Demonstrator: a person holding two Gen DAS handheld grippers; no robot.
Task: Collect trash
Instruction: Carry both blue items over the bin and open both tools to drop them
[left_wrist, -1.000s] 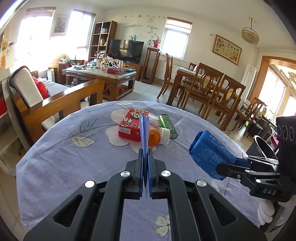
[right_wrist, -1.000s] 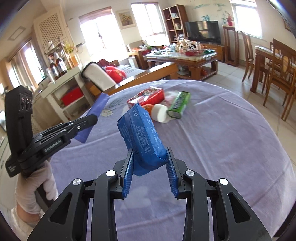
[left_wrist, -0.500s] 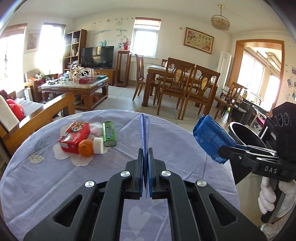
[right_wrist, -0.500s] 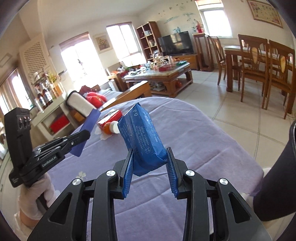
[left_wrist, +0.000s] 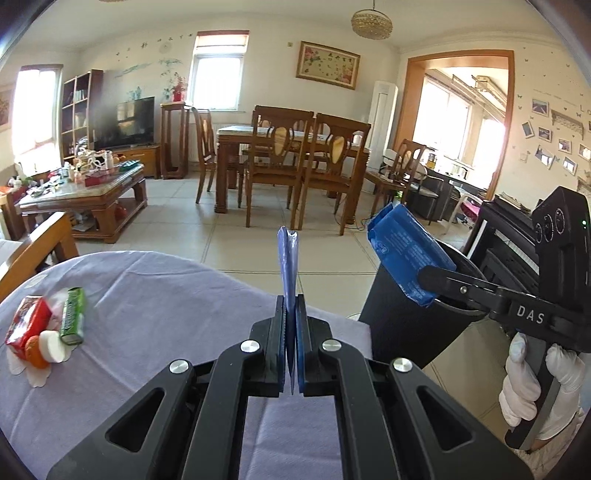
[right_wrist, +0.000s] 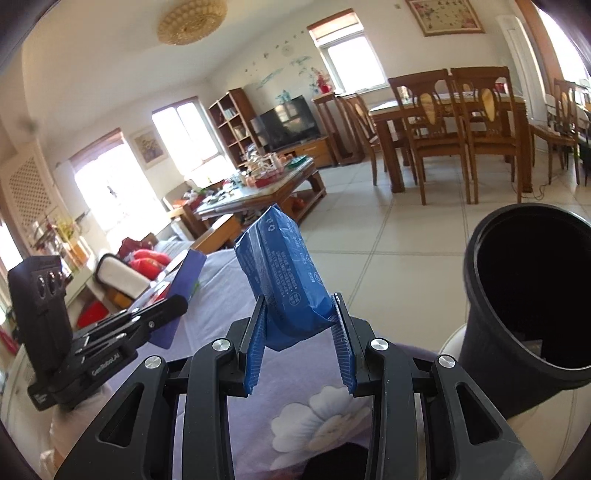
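Observation:
My left gripper (left_wrist: 291, 332) is shut on a thin flat blue wrapper (left_wrist: 287, 258), seen edge-on, held over the right end of the purple tablecloth (left_wrist: 166, 295). My right gripper (right_wrist: 300, 332) is shut on a puffy blue packet (right_wrist: 284, 273); in the left wrist view the packet (left_wrist: 406, 251) hangs at the rim of the black trash bin (left_wrist: 402, 317). The bin (right_wrist: 524, 295) stands off the table's right edge, mouth open. The left gripper with its wrapper (right_wrist: 181, 284) shows at left in the right wrist view.
A red box (left_wrist: 26, 325), green pack (left_wrist: 72, 317), orange item (left_wrist: 35, 352) and white roll (left_wrist: 51, 349) lie together at the table's left. Beyond are tiled floor, a dining table with chairs (left_wrist: 295, 158) and a coffee table (left_wrist: 85, 188).
Both grippers have swung right with their loads, away from the item cluster. The blue packet has reached the bin's rim and the bin mouth is now in the right wrist view.

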